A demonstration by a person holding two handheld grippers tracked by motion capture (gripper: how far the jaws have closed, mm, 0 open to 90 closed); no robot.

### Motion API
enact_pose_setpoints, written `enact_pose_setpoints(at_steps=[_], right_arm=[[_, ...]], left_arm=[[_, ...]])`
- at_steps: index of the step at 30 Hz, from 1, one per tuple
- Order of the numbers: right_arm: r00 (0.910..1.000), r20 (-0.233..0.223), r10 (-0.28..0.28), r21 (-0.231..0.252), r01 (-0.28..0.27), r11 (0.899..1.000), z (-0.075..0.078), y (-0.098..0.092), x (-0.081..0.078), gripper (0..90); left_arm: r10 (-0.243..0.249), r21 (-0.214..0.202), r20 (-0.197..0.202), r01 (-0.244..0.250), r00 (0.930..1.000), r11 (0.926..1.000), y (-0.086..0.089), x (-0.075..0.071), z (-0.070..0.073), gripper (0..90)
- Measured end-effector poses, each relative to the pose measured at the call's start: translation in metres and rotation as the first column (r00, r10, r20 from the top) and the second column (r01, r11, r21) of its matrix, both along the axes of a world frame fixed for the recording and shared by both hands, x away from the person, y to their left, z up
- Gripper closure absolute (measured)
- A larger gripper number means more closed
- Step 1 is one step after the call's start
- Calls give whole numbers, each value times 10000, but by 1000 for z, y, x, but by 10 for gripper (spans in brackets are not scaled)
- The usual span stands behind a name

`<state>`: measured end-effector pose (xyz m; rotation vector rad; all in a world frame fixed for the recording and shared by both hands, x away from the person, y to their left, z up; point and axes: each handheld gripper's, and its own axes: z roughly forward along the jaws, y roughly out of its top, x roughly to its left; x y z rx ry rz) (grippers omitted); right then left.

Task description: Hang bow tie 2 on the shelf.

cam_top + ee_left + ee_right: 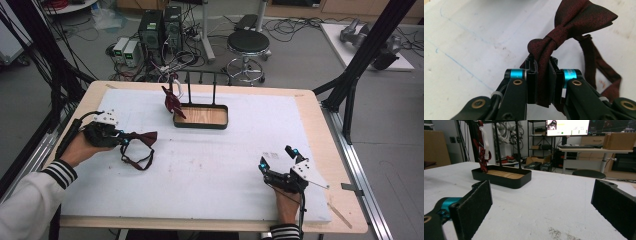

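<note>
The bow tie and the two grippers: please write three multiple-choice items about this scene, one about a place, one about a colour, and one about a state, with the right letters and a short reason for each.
1. Where does the black tray with the rack stand?
A. At the far middle of the table
B. At the near right corner
C. Under the left gripper

2. What colour is the bow tie in the left gripper?
A. Bright blue
B. Dark red
C. Yellow

3. How do the fingers of the right gripper stand?
A. Shut on the bow tie
B. Shut on the tray
C. Open, with nothing between them

Answers: 1 A, the high view shows it on the far side, midway across. 2 B, the clamped fabric is dark red. 3 C, the right gripper view shows the fingers wide apart over bare table.
</note>
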<state>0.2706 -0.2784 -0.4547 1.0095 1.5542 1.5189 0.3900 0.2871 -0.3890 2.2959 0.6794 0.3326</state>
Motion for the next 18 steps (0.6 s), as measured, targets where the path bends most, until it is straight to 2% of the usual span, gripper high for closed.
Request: enact_pose_setpoints(at_steps=[2,4,7,11,16,18], right_arm=[[10000,11,1,5,-1,10000,0,0,0,25],[10000,9,2,8,-2,10000,0,0,0,25],[10000,3,3,9,-3,10000,0,0,0,26],[10000,8,4,1,-4,10000,0,0,0,25],[10000,15,7,4,-7,10000,0,0,0,25],[10000,56,0,-27,0,10000,0,0,0,25]], left_arm=[[87,-131,25,-87,10000,9999,-2,0,1,799],[237,-522,86,-232,9997,9984,-3,0,5,799],[437,-1167,250,-405,9987,9923,-5,-1,11,799],[593,-1654,788,-456,9951,9852,-11,-2,21,800],[841,-2600,1299,-479,9880,9644,-21,-1,38,800],[913,-2829,1448,-472,9852,9580,-26,0,44,800]])
